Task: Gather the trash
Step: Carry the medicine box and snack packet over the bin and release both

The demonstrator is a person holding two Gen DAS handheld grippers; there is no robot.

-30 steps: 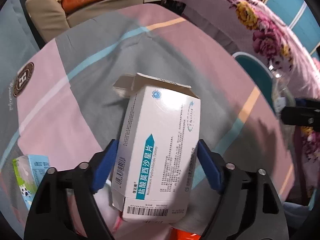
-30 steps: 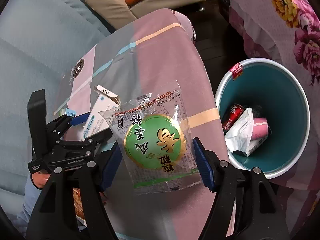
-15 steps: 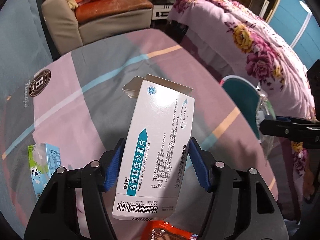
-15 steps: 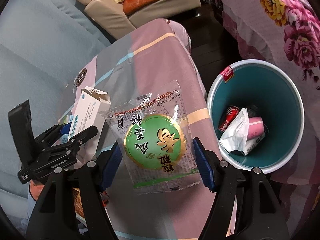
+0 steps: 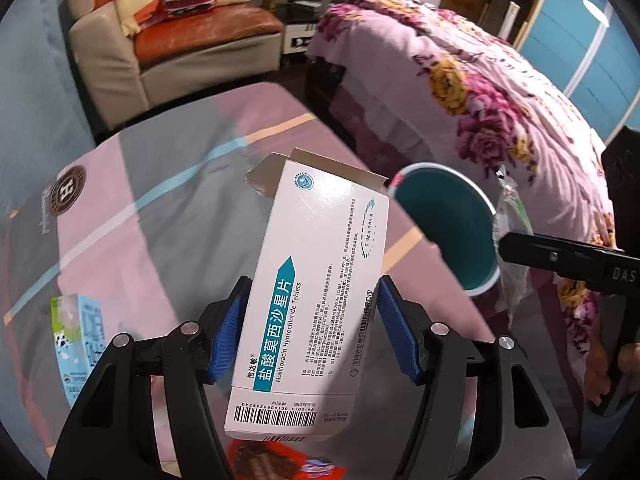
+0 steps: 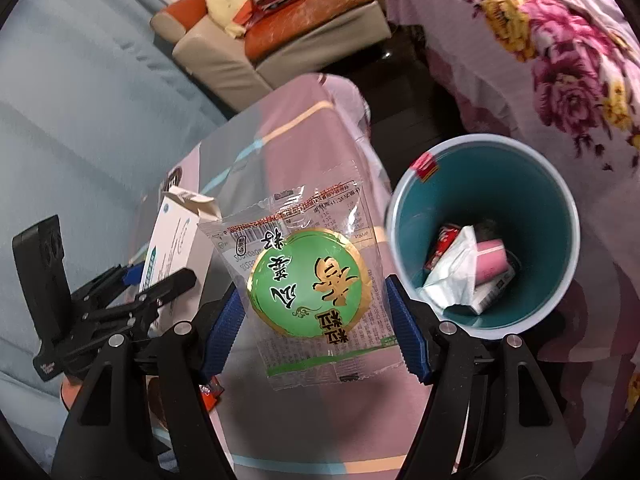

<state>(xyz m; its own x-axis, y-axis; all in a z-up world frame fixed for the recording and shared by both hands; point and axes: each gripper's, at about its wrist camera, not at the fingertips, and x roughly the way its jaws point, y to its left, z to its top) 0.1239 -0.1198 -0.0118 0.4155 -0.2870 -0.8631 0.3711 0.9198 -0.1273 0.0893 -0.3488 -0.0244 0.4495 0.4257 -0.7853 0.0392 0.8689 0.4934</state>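
My left gripper (image 5: 312, 290) is shut on a white medicine box (image 5: 328, 220) with teal print, held above the pink and grey tablecloth (image 5: 160, 200), its far flap open. In the right wrist view, my right gripper (image 6: 312, 288) is shut on a clear snack wrapper (image 6: 308, 280) with a round green label, its blue pads pressing both side edges. A teal bin (image 6: 500, 184) stands on the floor just right of the wrapper, holding a tissue (image 6: 452, 276), a pink cup (image 6: 490, 260) and a red can (image 6: 442, 244). The left gripper (image 6: 160, 276) and box (image 6: 176, 232) show at left.
A blue-green milk carton (image 5: 78, 336) stands on the cloth at the left. An orange-red wrapper (image 5: 272, 460) lies under the left gripper. A beige and orange armchair (image 5: 180, 52) sits behind the table. A floral bedcover (image 5: 480, 100) hangs beside the bin (image 5: 444, 220).
The left pads closed on the medicine box and lifted it off the cloth. The right gripper, still holding the wrapper, rose and shifted toward the bin.
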